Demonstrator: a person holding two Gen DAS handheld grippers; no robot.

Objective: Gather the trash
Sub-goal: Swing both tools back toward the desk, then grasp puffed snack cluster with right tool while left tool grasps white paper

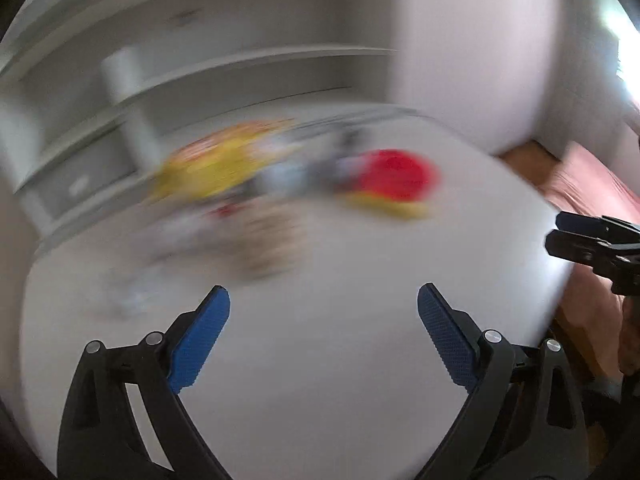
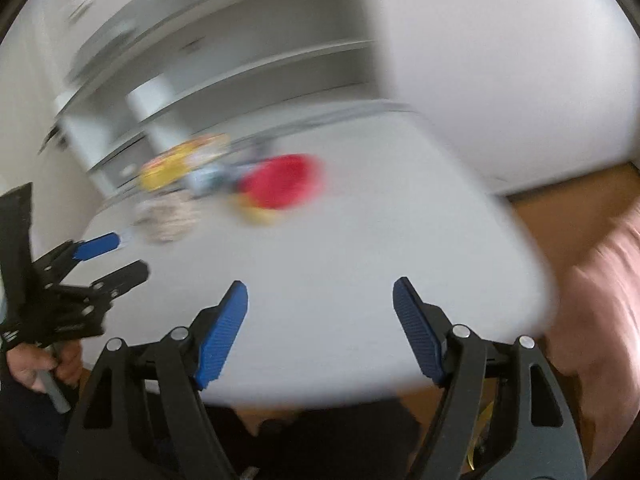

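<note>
Across table (image 1: 320, 360), blurred trash (image 1: 280, 184) sideways

1. One white table (image 1: 320, 360) with a rounded edge.
2. Two handheld grippers with black frames and blue ribbed pads: the left gripper (image 1: 323, 300) and the right gripper (image 2: 320, 292), two fingers on each.
3. One red and yellow wrapper (image 1: 394, 182), blurred.
4. One yellow and orange packet (image 1: 216, 164), blurred.
5. One beige, speckled piece of trash (image 1: 268, 240), blurred.
6. Some grey and bluish trash (image 1: 296, 176) between the two coloured pieces; the blur does not allow a count.
7. One white shelf unit (image 1: 240, 64) behind the table.
</note>
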